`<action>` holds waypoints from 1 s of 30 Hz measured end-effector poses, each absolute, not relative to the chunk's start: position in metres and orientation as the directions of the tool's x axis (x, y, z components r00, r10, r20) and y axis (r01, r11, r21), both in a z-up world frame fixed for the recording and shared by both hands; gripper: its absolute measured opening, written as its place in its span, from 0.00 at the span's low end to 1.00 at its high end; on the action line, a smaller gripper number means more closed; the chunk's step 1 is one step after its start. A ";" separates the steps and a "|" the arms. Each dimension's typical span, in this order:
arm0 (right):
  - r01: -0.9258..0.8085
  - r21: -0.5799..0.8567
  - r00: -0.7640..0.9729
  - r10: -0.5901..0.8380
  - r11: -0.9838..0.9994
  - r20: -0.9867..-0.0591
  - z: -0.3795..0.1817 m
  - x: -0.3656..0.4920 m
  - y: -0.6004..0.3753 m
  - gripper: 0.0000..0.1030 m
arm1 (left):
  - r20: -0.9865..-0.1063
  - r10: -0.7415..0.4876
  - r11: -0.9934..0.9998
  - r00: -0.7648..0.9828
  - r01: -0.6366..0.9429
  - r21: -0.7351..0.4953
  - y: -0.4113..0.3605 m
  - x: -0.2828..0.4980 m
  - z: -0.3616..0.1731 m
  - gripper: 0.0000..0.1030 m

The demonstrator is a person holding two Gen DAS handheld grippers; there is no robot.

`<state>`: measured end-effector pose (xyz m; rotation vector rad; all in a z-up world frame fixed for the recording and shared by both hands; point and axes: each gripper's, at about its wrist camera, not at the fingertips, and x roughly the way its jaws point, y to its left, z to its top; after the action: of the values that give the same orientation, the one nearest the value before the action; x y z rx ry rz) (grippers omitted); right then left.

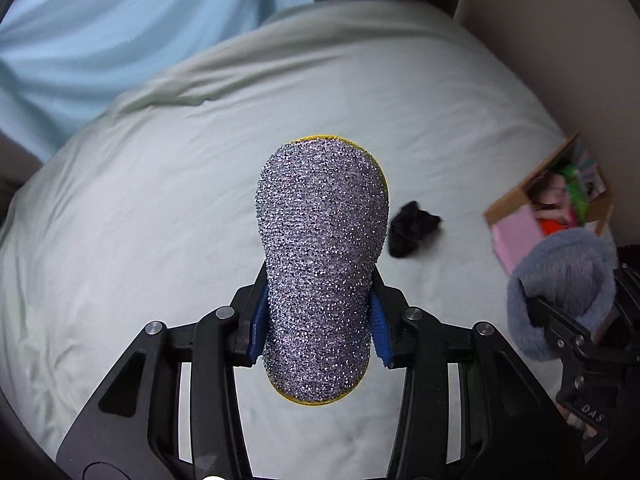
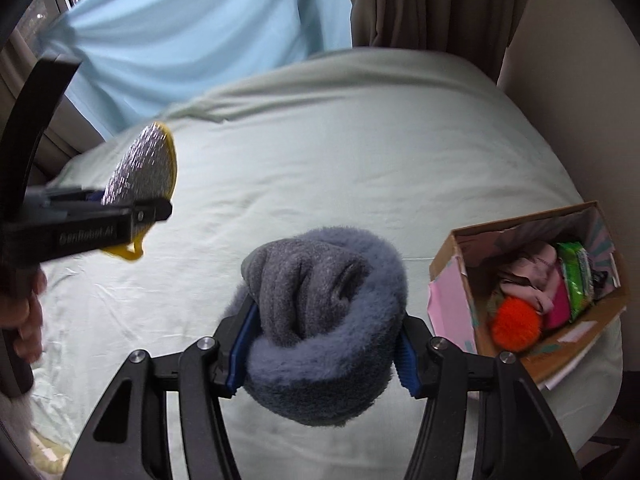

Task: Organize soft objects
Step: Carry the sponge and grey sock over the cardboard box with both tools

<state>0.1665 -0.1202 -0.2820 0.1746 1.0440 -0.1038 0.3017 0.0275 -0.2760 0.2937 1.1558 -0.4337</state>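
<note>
My left gripper (image 1: 318, 332) is shut on a silver glittery scrub sponge (image 1: 322, 248) with a yellow rim, held above the bed; it also shows at the left of the right wrist view (image 2: 140, 168). My right gripper (image 2: 322, 344) is shut on a rolled grey-blue fuzzy sock (image 2: 324, 320), also seen at the right of the left wrist view (image 1: 560, 280). A black scrunchie (image 1: 412, 228) lies on the sheet to the right of the sponge. An open cardboard box (image 2: 460, 256) on the bed's right edge holds an orange pom-pom (image 2: 516, 328), pink cloth and a green pack.
The bed has a pale green sheet (image 2: 320, 140). A light blue curtain (image 2: 180, 20) and a brown curtain (image 2: 432, 4) hang behind it. A beige wall (image 2: 580, 80) runs along the right. The person's hand (image 2: 28, 320) holds the left gripper.
</note>
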 end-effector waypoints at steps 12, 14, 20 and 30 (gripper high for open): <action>0.208 0.109 0.572 -0.030 0.972 -0.819 -0.190 0.104 -0.151 0.53 | -0.901 -0.262 0.897 0.346 0.432 -0.095 -0.001 0.203 -0.205 0.37; 0.213 0.107 0.581 -0.038 0.971 -0.813 -0.182 0.098 -0.167 0.53 | -0.895 -0.272 0.894 0.354 0.436 -0.100 -0.019 0.191 -0.196 0.37; 0.181 0.086 0.599 -0.040 0.980 -0.800 -0.160 0.087 -0.221 0.53 | -0.881 -0.283 0.911 0.380 0.394 -0.123 -0.067 0.175 -0.181 0.37; 0.147 0.077 0.574 -0.022 0.986 -0.819 -0.161 0.098 -0.332 0.53 | -0.885 -0.279 0.925 0.373 0.352 -0.143 -0.174 0.184 -0.193 0.37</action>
<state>0.0984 -0.3323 -0.1609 0.1417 0.9552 -0.0991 0.1844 -0.1742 -0.1931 0.0735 1.1186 -0.4042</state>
